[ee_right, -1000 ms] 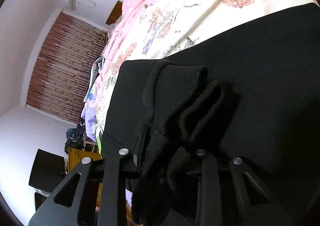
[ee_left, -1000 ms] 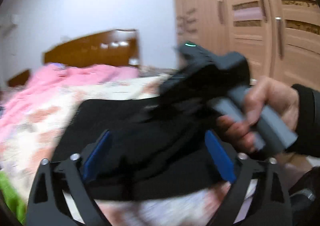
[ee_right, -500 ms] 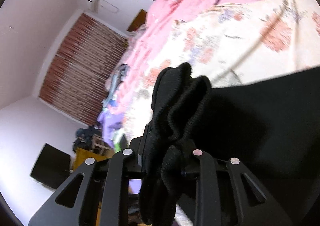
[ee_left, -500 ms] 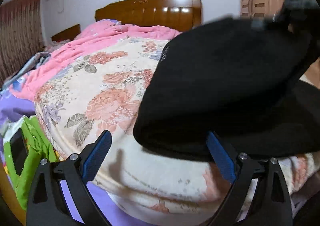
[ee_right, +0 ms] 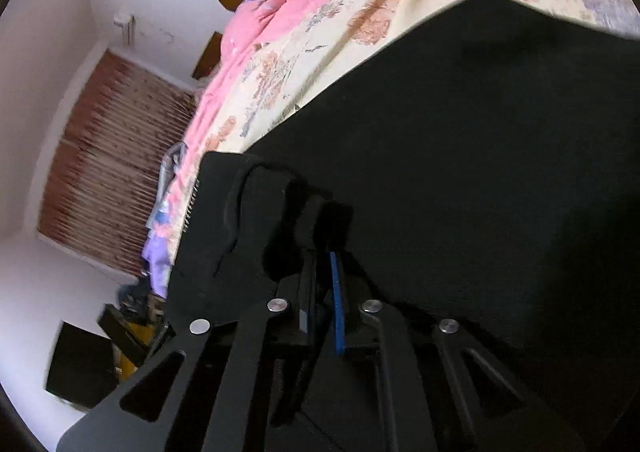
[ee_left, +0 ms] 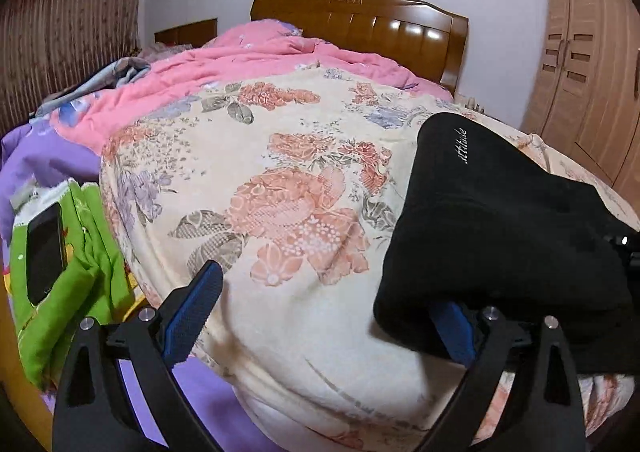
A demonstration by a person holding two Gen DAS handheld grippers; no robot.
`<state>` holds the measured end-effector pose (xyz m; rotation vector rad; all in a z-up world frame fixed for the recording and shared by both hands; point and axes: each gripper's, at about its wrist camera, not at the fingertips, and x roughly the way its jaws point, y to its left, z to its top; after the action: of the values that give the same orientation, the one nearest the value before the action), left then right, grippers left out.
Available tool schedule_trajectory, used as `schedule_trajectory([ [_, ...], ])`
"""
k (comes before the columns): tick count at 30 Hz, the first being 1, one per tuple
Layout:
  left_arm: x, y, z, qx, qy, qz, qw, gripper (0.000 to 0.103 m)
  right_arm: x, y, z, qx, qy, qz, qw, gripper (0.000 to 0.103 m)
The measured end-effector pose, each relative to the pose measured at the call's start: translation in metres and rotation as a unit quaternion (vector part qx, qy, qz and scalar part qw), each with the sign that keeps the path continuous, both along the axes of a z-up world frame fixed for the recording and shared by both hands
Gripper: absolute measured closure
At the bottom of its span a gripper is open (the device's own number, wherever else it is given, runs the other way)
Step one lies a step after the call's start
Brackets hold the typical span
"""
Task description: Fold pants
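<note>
Mid-fold on a floral bedspread (ee_left: 304, 212), the right gripper (ee_right: 320, 272) pinches the black pants (ee_left: 500, 220), the left gripper (ee_left: 320, 304) gapes empty; laying flat likely follows.

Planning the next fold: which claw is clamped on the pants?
The right claw, jaws pinched on the black pants; the left claw gapes wide, gripping nothing.

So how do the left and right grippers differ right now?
The left gripper is open, its blue pads far apart, while the right gripper has its pads close together, pinching a bunched edge of the black pants. The left holds nothing, though the pants drape over one of its fingers. Both hover at the floral blanket.
</note>
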<state>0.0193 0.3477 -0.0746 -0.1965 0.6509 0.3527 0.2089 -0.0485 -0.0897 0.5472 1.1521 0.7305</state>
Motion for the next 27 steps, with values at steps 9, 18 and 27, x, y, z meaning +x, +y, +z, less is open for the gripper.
schedule_trajectory([
  [9,0.000,-0.002,0.000,0.010,0.005,-0.002,0.9999,0.007,-0.018,-0.010,0.013,0.017,0.038,0.014,0.999,0.025],
  [18,-0.003,-0.002,-0.002,0.009,0.000,-0.002,1.0000,0.007,-0.045,0.037,0.024,-0.045,0.023,0.094,0.994,0.009],
  [27,-0.003,-0.004,-0.002,0.013,0.003,-0.003,0.9999,0.007,-0.038,0.071,0.017,-0.030,-0.004,0.107,0.994,0.079],
])
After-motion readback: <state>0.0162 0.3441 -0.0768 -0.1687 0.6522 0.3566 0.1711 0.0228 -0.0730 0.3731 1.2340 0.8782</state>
